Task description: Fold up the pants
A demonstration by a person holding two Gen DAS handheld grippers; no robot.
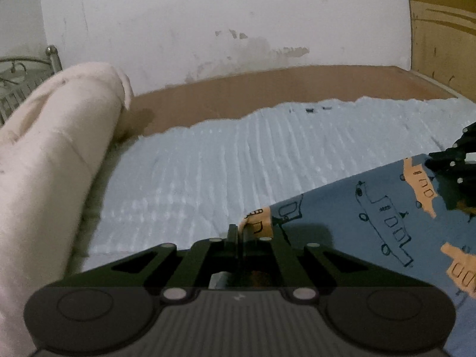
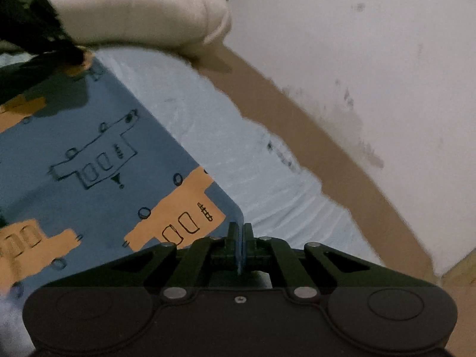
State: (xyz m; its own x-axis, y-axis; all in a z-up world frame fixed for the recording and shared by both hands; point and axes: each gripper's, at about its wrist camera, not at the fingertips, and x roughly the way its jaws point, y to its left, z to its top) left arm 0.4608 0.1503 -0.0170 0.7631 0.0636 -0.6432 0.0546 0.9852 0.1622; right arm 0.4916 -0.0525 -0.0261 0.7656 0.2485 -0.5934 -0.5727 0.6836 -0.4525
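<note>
The pants [image 1: 372, 223] are blue with orange patches and black line drawings of vehicles. They are stretched between my two grippers above a pale blue ribbed mat [image 1: 223, 163]. My left gripper [image 1: 238, 232] is shut on one corner of the pants edge. My right gripper [image 2: 240, 232] is shut on the other corner of the pants [image 2: 104, 163]. The right gripper also shows in the left wrist view [image 1: 455, 160] at the far right, and the left gripper shows in the right wrist view [image 2: 59, 50] at the top left.
A rolled cream blanket [image 1: 59, 148] lies along the left side of the mat, also in the right wrist view [image 2: 134, 9]. Brown board [image 1: 267, 89] runs behind the mat below a white scuffed wall [image 1: 223, 15]. A metal bed rail [image 1: 26, 77] stands far left.
</note>
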